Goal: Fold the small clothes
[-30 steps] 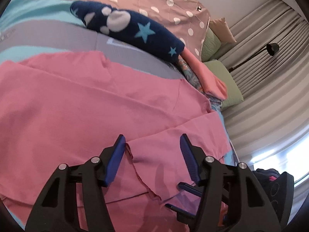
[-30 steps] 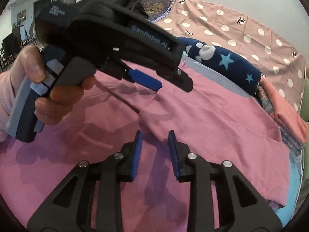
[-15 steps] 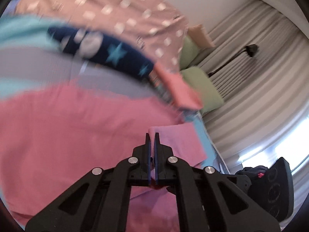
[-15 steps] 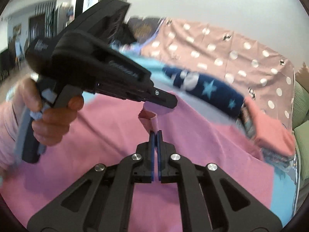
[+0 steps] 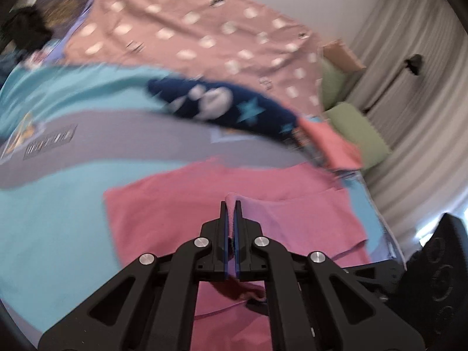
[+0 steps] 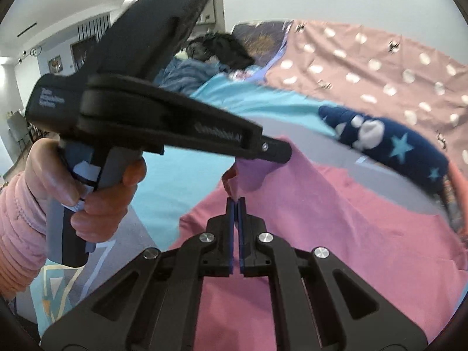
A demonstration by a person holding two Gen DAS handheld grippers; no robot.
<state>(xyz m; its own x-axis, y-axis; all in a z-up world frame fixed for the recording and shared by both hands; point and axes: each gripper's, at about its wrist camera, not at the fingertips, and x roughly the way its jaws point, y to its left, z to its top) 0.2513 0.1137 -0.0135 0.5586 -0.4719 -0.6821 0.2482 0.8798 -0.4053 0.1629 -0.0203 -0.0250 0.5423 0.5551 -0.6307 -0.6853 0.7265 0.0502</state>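
Note:
A pink garment (image 5: 181,204) lies spread on a bed; it also shows in the right wrist view (image 6: 351,234). My left gripper (image 5: 231,204) is shut on a raised fold of the pink cloth. My right gripper (image 6: 236,201) is shut on the same lifted edge of the pink garment, just below the left gripper's tip (image 6: 275,152). The pinched cloth stands up above the bed between the two grippers. A hand in a pink sleeve (image 6: 87,193) holds the left gripper.
A navy star-patterned garment (image 5: 222,108) lies rolled behind the pink one, beside an orange cloth (image 5: 330,143). The teal and grey bedsheet (image 5: 58,204) shows at left. A polka-dot cover (image 5: 204,38), green pillows (image 5: 356,134) and curtains (image 5: 424,146) lie beyond.
Both grippers closed on the pink garment's edge and lifted it. They have carried the cloth toward the right, uncovering teal sheet on the left.

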